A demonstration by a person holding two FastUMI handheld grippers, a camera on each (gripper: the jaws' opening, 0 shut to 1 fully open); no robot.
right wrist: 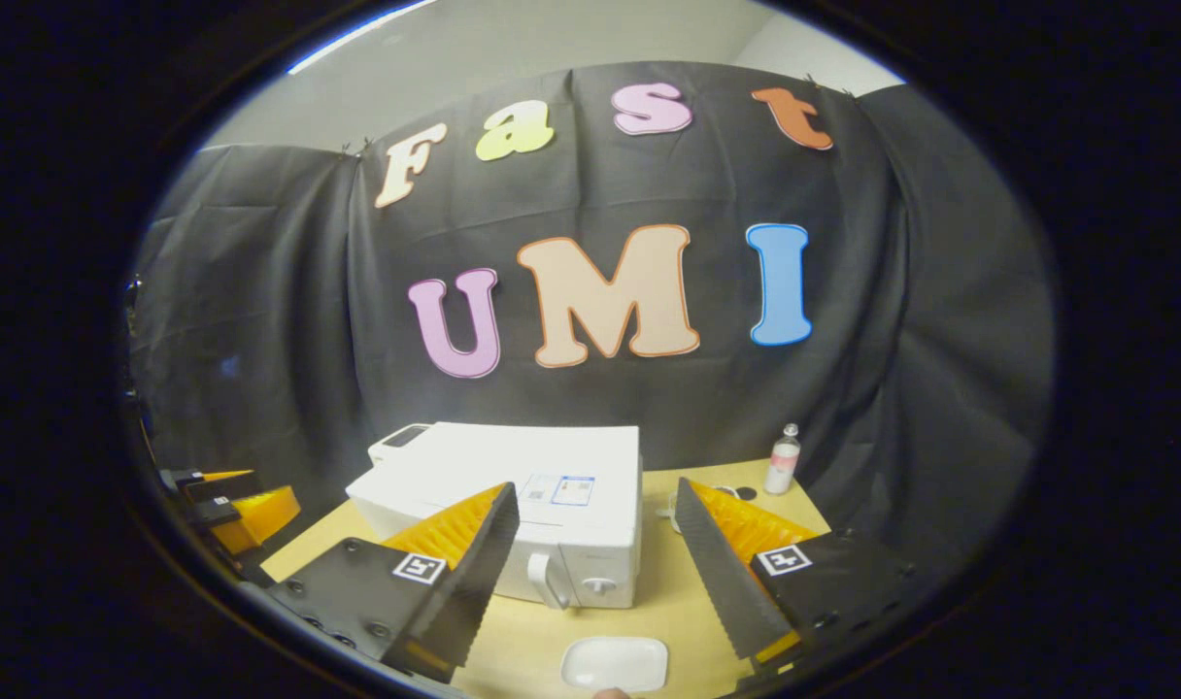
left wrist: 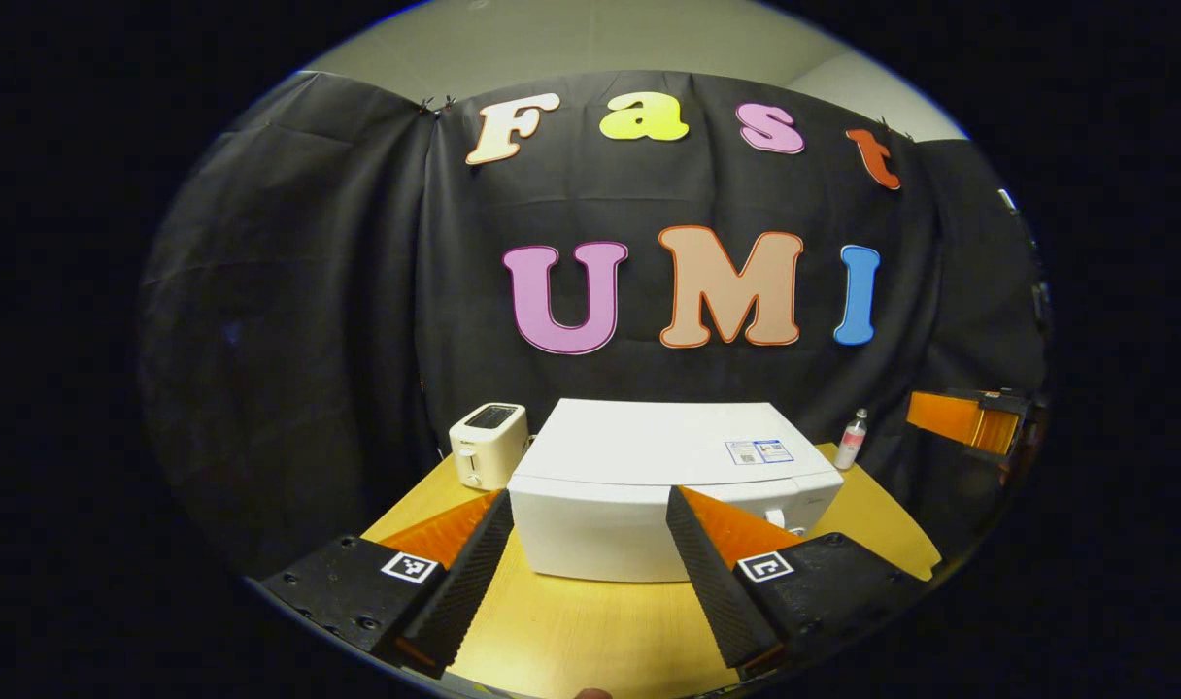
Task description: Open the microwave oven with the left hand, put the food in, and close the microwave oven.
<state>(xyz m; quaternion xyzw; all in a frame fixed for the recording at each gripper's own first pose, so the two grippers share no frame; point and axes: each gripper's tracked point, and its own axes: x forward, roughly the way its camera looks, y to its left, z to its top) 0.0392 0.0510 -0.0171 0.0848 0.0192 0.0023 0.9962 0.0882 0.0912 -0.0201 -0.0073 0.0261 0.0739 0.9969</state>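
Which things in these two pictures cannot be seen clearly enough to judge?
- Microwave front: in the left gripper view the left tongs cover parts of it.
- White dish: in the right gripper view the lower edge cuts it; any food on it cannot be told.
- Toaster: the microwave hides most of it there.
- Bottle contents: too small.

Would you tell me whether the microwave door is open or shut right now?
Shut: the microwave door sits flush with its front, handle untouched.
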